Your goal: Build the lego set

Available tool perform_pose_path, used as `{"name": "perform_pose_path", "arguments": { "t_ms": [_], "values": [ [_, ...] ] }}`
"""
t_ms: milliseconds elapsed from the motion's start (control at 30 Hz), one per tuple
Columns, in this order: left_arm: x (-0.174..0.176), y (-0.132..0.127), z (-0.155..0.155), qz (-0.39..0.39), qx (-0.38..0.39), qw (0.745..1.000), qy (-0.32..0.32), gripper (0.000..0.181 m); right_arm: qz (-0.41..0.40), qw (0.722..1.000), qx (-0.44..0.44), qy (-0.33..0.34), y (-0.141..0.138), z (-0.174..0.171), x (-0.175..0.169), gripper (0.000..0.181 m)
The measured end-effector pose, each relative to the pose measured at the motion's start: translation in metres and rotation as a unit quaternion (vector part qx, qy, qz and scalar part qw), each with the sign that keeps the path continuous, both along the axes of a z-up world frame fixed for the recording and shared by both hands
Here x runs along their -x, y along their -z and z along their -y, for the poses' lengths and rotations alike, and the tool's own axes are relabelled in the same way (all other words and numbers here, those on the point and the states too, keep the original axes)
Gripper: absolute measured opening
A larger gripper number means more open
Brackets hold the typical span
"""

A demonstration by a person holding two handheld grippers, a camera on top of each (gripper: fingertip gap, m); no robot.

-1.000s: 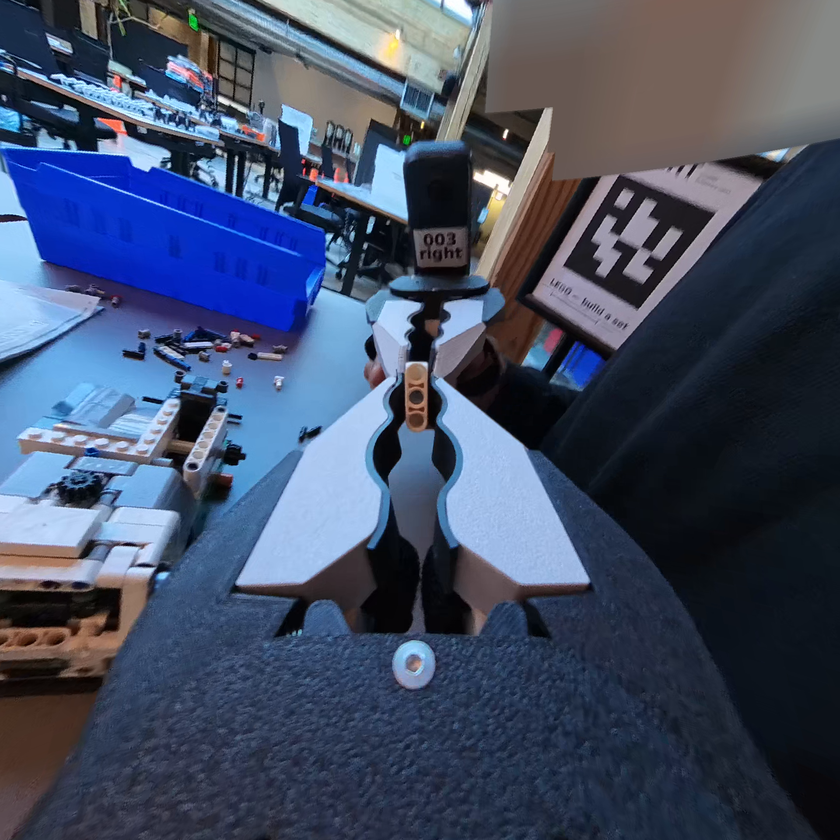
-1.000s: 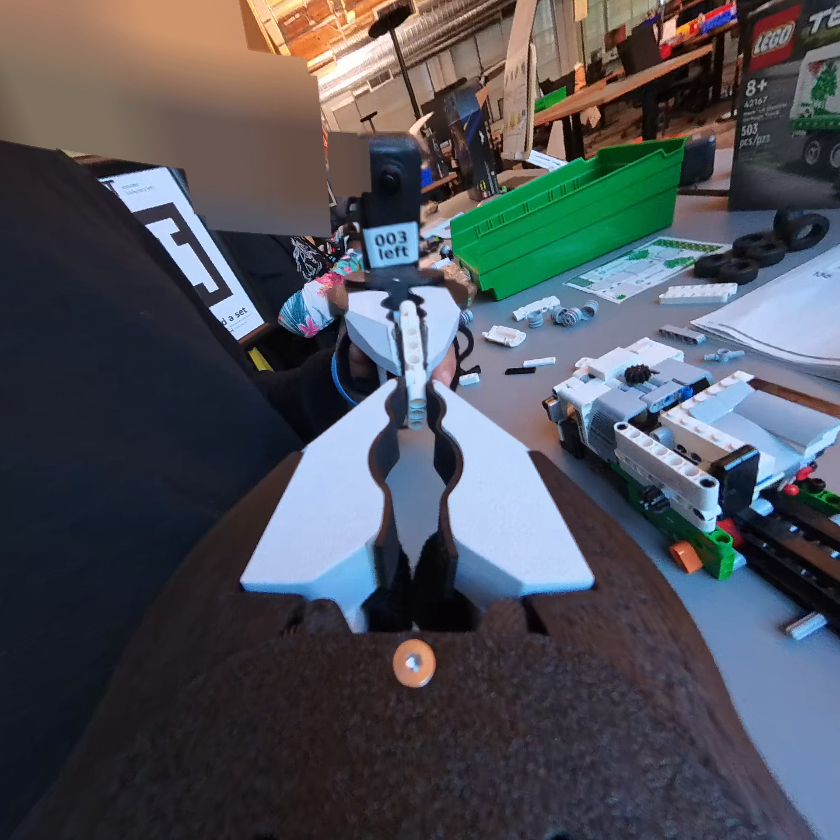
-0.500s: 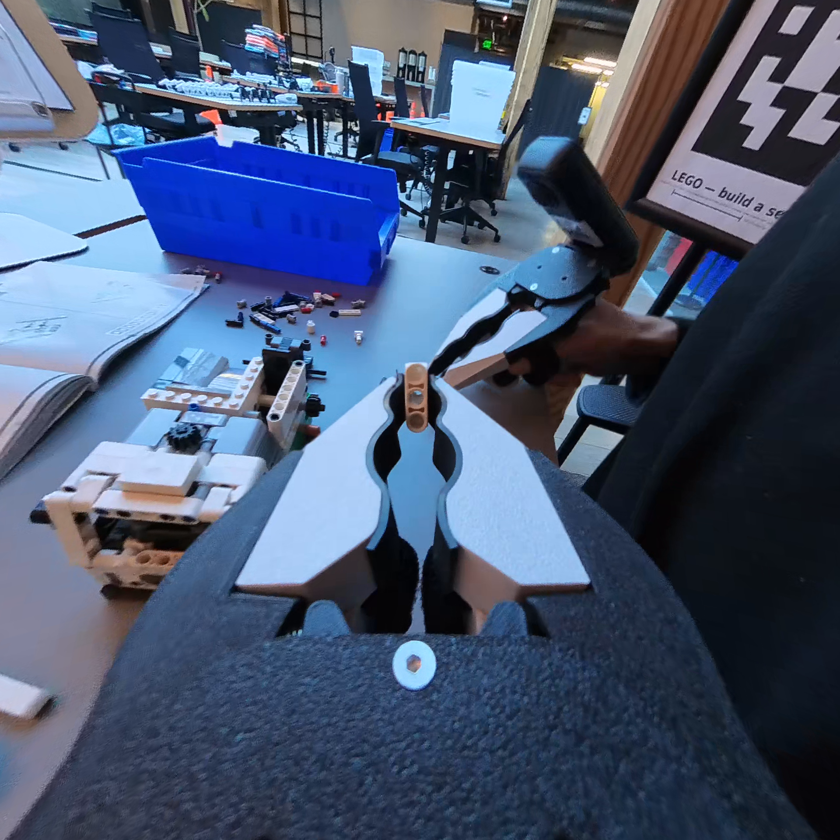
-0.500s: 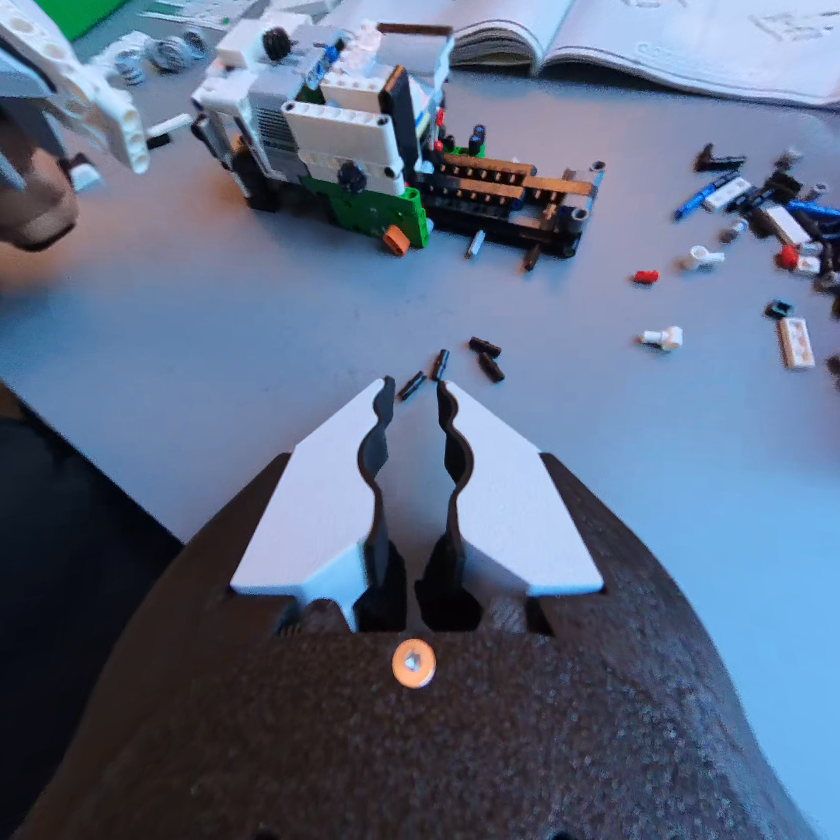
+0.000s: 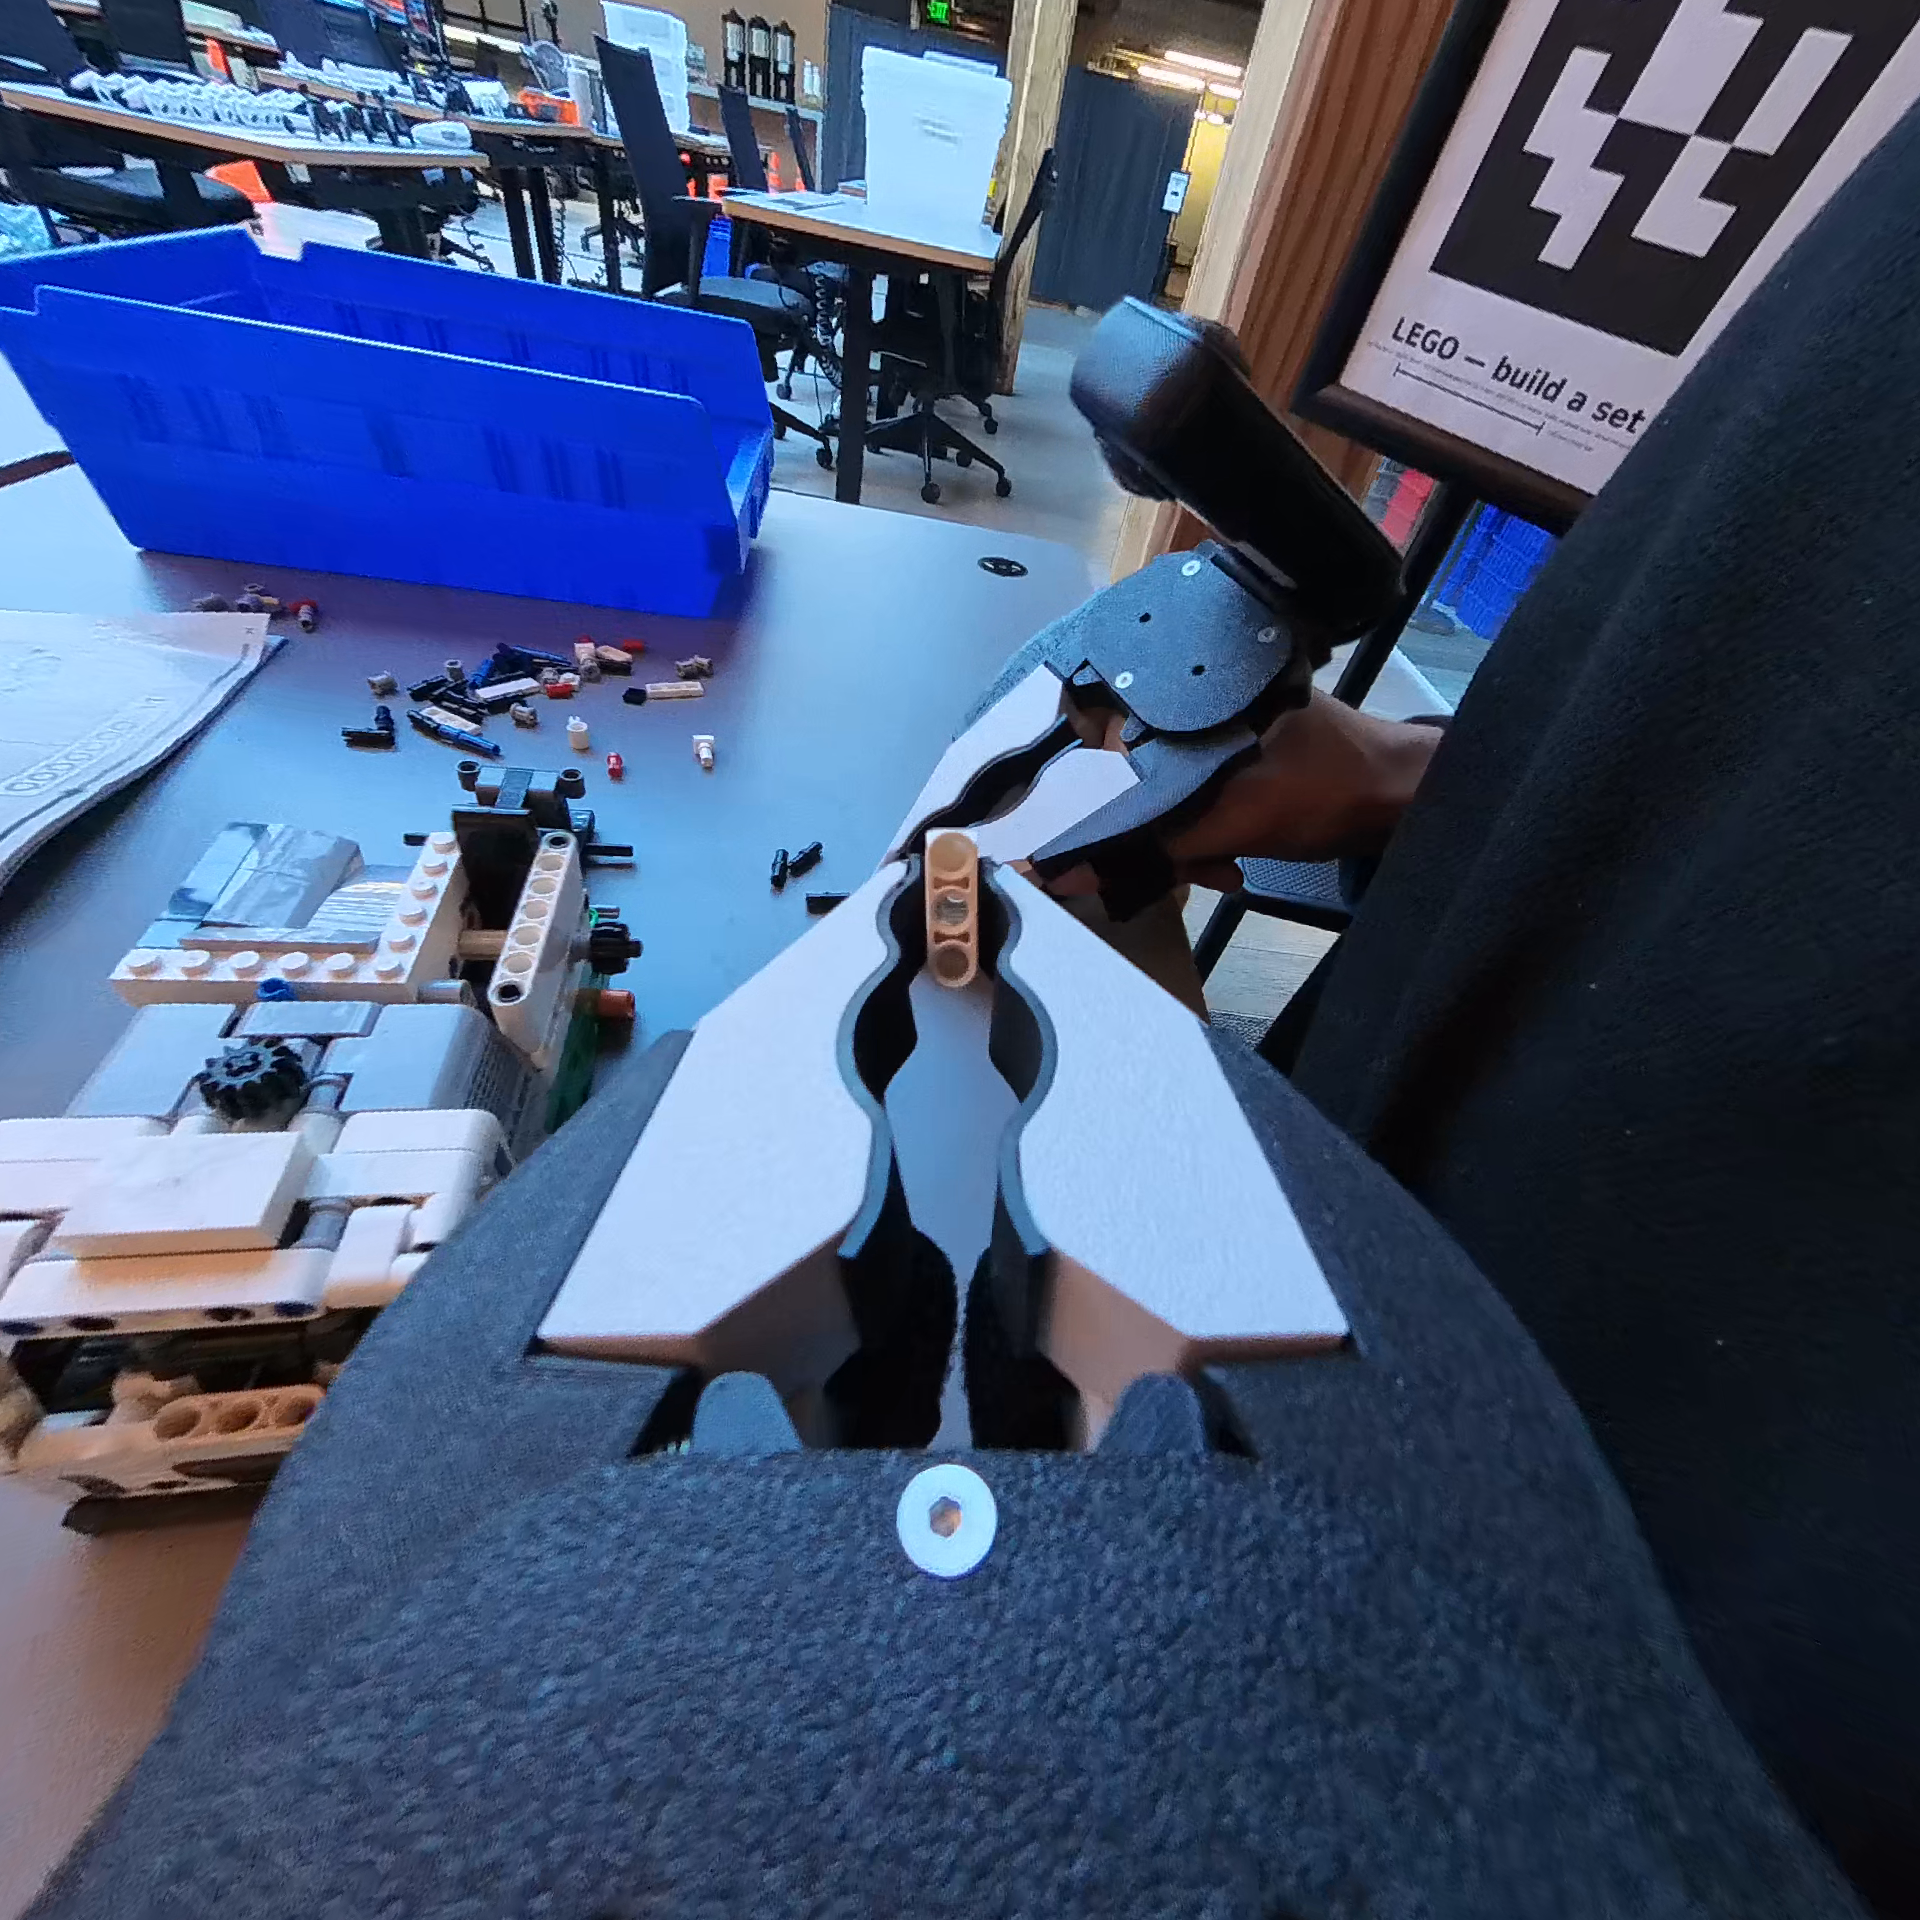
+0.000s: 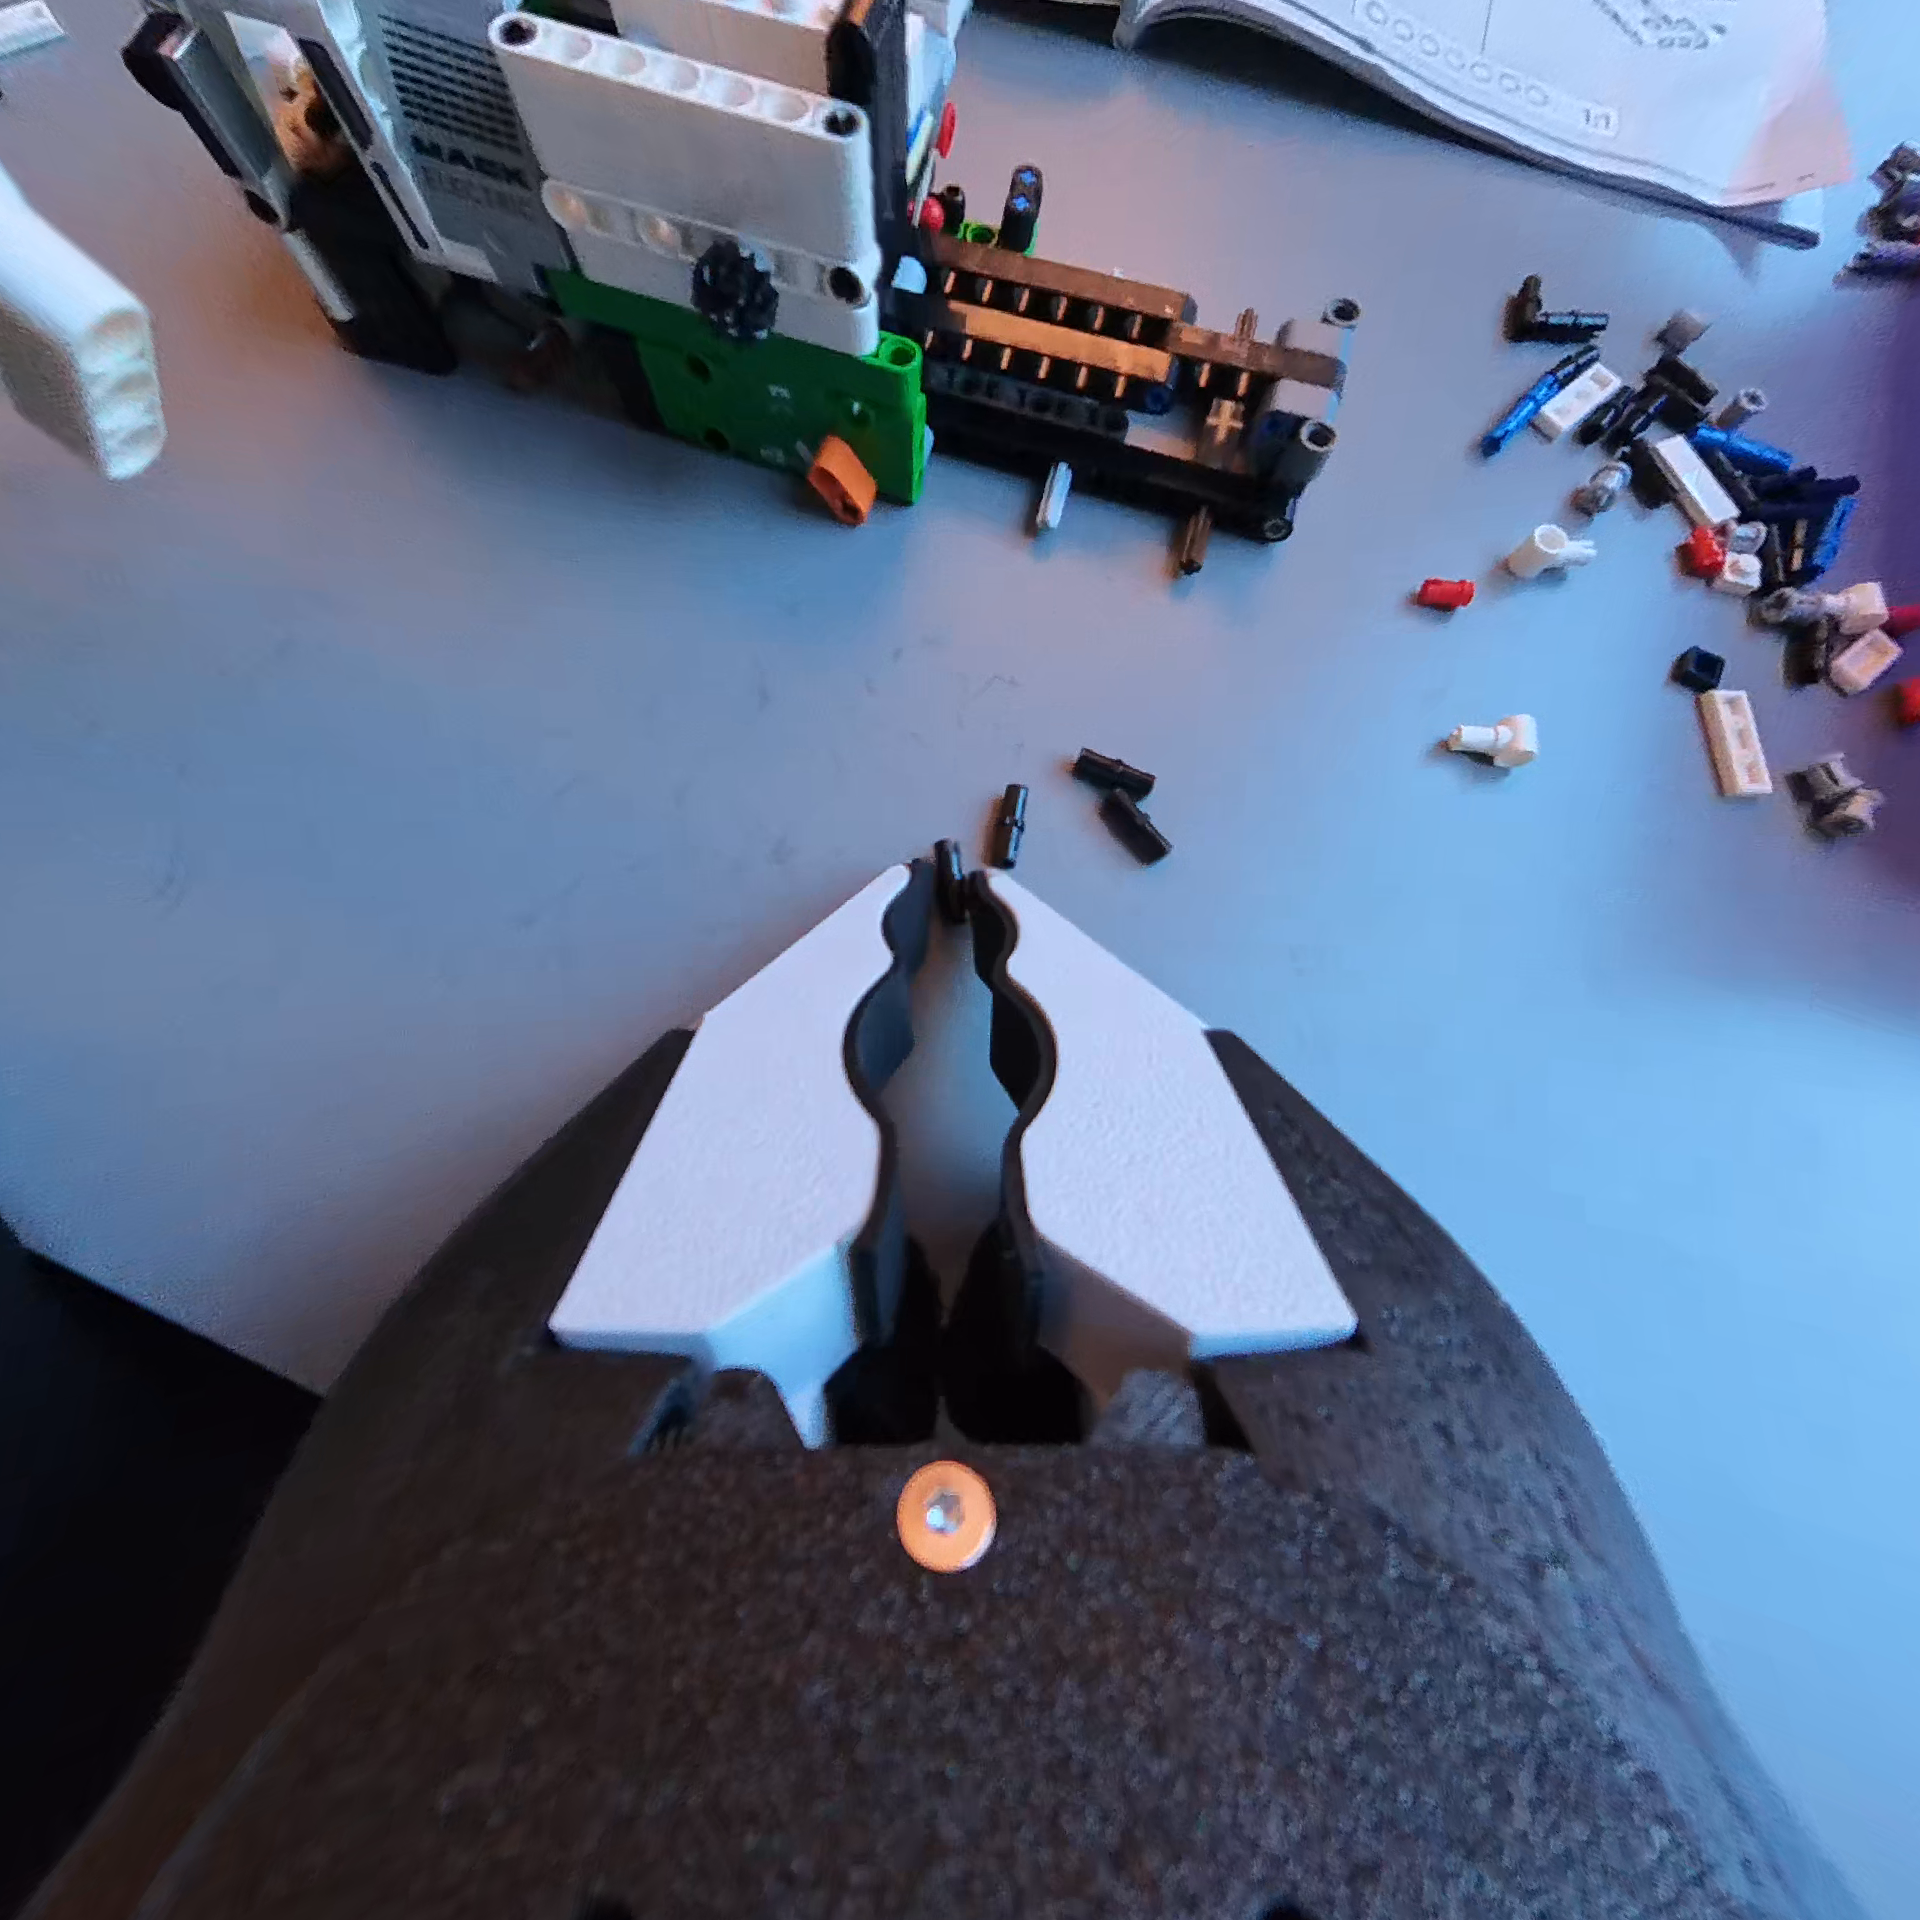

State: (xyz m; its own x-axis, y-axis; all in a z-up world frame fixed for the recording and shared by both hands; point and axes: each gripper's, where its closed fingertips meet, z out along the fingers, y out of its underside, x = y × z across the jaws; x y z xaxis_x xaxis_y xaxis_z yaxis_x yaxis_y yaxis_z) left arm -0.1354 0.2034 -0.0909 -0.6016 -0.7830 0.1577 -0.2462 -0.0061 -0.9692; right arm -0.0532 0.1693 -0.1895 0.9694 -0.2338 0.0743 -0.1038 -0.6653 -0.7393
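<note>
My left gripper (image 5: pixel 951 883) is shut on a pale beam (image 5: pixel 951 914), seen end-on and held above the table's near edge. The beam's end shows at the left edge of the right wrist view (image 6: pixel 78 358). My right gripper (image 6: pixel 951 883) points down at the grey table and is shut on a small black pin (image 6: pixel 948 873). It also shows in the left wrist view (image 5: pixel 956 816), just beyond the beam. The part-built truck (image 6: pixel 727 260) stands on the table, to the left in the left wrist view (image 5: pixel 312 1039).
Three more black pins (image 6: pixel 1112 800) lie just right of my right gripper's tips. A scatter of small loose parts (image 6: pixel 1714 499) lies at the right. An open manual (image 6: pixel 1507 83) lies behind. A blue bin (image 5: pixel 416 436) stands at the back of the table. Across from one pair of fingers to the other is roughly 12 cm.
My right gripper has let go of the beam, swung down to the table and shut on a black pin. My left gripper has kept the beam and turned toward the table.
</note>
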Motion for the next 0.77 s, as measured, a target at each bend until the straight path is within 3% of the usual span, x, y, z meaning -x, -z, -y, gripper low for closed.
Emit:
{"name": "perform_pose_path", "arguments": {
  "t_ms": [167, 300, 400, 533, 700, 767],
  "values": [
    [0.0, 0.002, -0.004, -0.004, -0.007, 1.0, 0.006, 0.006, 0.008, 0.999, 0.018, -0.03, 0.0, 0.004, -0.001, 0.004],
    [0.003, 0.002, -0.001, 0.001, -0.017, 1.0, 0.014, 0.006, 0.103, 0.974, 0.155, -0.128, -0.008, 0.037, -0.03, 0.004],
    [0.003, 0.004, 0.0, 0.011, -0.023, 1.0, 0.016, 0.006, 0.133, 0.928, 0.286, -0.196, -0.015, 0.066, -0.067, 0.004],
    [0.005, 0.003, 0.0, 0.028, -0.046, 0.999, 0.005, 0.006, 0.073, 0.852, 0.459, -0.241, -0.019, 0.091, -0.101, 0.004],
    [0.019, 0.007, -0.002, 0.04, -0.063, 0.997, -0.017, 0.006, 0.019, 0.757, 0.613, -0.226, -0.023, 0.1, -0.128, 0.004],
    [0.025, 0.009, -0.003, 0.047, -0.064, 0.996, -0.03, 0.006, 0.031, 0.737, 0.64, -0.215, -0.023, 0.096, -0.137, 0.004]
  ]
}}
